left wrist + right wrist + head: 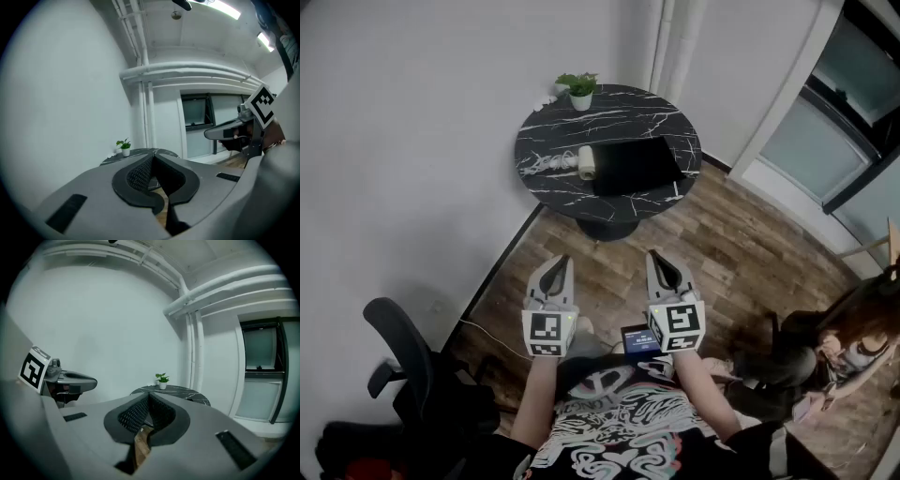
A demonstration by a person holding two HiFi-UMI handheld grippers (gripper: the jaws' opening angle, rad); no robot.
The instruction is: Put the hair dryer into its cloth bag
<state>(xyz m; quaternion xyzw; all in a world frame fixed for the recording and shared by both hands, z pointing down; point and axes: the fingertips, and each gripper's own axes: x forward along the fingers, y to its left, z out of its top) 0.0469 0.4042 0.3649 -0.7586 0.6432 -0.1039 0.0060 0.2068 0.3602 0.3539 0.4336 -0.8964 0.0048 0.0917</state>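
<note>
- Hair dryer [586, 161] lies on its side on the round black table [666, 103], with its cord [546, 165] bunched just to its left in the head view.
- The black cloth bag [636, 165] lies flat just beside it on the right.
- A small potted plant [579, 90] stands at the table's far edge.
- Your left claw [560, 262] and right claw [659, 258] have their jaws pressed together on nothing.
- You hold both claws side by side over the wooden floor [741, 244], pointing toward the table and well apart from the dryer.

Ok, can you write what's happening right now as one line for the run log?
left gripper: shut, empty | right gripper: shut, empty | hair dryer: on table, beside cloth bag | stage: not started
</note>
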